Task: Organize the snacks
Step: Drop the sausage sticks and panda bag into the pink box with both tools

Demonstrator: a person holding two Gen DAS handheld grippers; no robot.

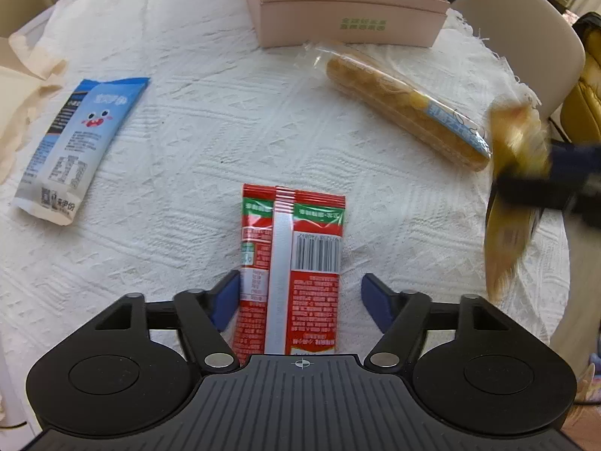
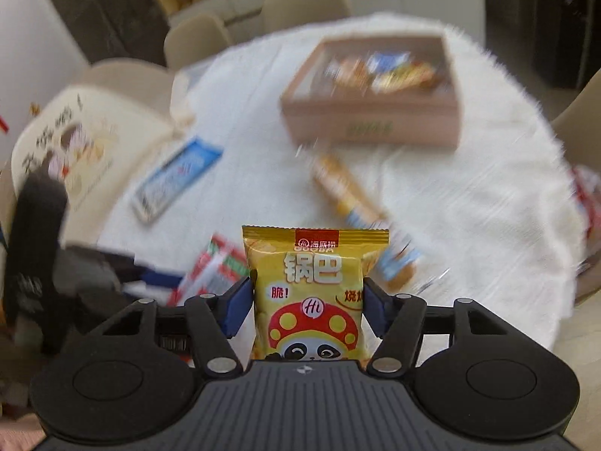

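Observation:
A red snack packet [image 1: 293, 255] lies back side up on the white tablecloth [image 1: 210, 143]. My left gripper [image 1: 300, 300] stands open astride its near end, the right pad clear of it and the left pad at its edge. My right gripper [image 2: 306, 300] is shut on a yellow snack bag [image 2: 315, 293] with a panda print, held upright above the table. That bag shows blurred at the right of the left wrist view [image 1: 507, 233]. A pink box [image 1: 349, 18] [image 2: 375, 120] with several snacks inside stands at the far side.
A blue packet [image 1: 75, 143] [image 2: 176, 180] lies to the left. A long bread stick in a clear wrapper [image 1: 405, 109] [image 2: 349, 191] lies in front of the box. A cream printed tote bag [image 2: 75, 131] sits at the table's left edge. Beige chairs [image 1: 526, 26] ring the round table.

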